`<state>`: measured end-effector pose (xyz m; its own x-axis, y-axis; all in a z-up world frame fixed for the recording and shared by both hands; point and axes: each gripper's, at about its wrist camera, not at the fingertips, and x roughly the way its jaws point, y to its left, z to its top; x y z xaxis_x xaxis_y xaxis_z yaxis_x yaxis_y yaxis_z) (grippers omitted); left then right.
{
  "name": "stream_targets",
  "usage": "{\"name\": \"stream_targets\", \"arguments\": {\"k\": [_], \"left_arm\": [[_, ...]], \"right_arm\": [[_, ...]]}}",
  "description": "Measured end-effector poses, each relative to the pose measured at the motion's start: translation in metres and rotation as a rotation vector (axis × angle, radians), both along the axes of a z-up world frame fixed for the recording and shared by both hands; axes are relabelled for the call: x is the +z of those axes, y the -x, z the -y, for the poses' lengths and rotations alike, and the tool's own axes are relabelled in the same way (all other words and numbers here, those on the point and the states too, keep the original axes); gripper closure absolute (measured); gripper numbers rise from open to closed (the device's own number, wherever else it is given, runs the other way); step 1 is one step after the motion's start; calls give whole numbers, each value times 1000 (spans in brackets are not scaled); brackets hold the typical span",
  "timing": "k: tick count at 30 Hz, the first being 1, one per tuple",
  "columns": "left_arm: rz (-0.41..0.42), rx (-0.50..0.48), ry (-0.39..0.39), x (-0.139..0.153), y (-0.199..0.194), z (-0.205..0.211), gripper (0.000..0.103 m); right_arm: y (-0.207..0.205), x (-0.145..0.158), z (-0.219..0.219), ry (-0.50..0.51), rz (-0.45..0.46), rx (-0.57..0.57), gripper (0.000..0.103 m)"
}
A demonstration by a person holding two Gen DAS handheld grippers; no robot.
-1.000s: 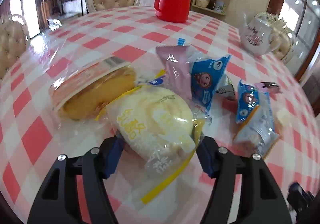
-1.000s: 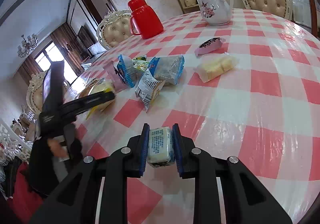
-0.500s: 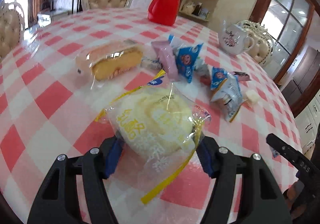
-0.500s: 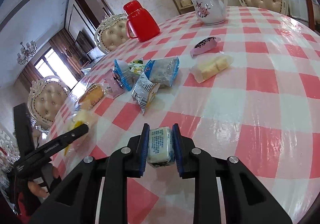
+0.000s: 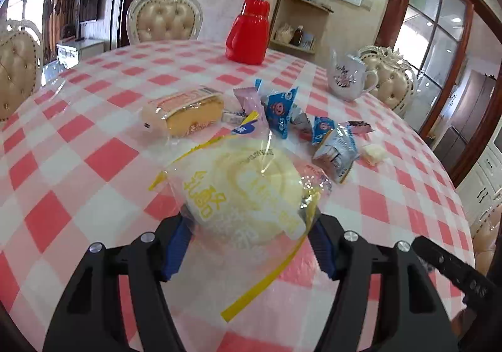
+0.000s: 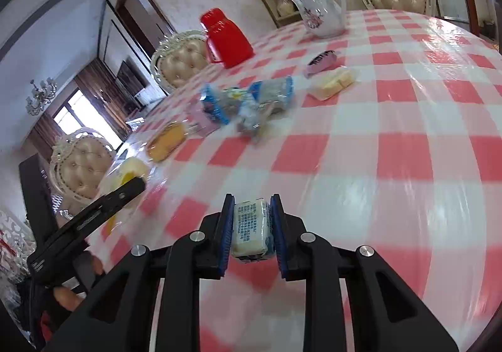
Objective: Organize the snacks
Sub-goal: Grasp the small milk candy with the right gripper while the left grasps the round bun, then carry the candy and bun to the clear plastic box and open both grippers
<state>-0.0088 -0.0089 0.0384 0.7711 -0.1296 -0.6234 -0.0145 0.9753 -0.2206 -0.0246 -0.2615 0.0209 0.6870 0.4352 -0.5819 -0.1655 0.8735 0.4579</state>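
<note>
My left gripper [image 5: 248, 242] is shut on a round pale yellow cake in a clear wrapper [image 5: 244, 192], held just above the checked tablecloth. Beyond it lie a wrapped sponge cake [image 5: 185, 113], a pink packet [image 5: 248, 98], blue-and-white packets [image 5: 279, 110] and a small pale wrapped piece [image 5: 373, 152]. My right gripper [image 6: 252, 226] is shut on a small white wrapped block [image 6: 251, 228] with printed text, also above the table. In the right wrist view the left gripper [image 6: 91, 217] shows at the left edge with the yellow cake [image 6: 131, 168].
A red jug [image 5: 249, 32] and a white flowered teapot [image 5: 345, 79] stand at the far side of the round table [image 5: 78, 138]. Padded chairs [image 5: 166, 19] ring the table. A pink-and-black packet [image 6: 321, 61] and a pale wrapped snack [image 6: 334, 83] lie toward the teapot.
Both grippers have drawn back from the snack pile toward the near table edge, each keeping its snack. The pile now looks smaller and farther away in both views.
</note>
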Motion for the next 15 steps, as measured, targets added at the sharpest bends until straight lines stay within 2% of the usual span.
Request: {"name": "stream_targets", "arguments": {"k": [4, 15], "left_arm": [[-7, -17, 17, 0, 25, -3, 36], [13, -58, -11, 2, 83, -5, 36]], "right_arm": [[24, 1, -9, -27, -6, 19, 79], [76, 10, -34, 41, 24, 36, 79]]}}
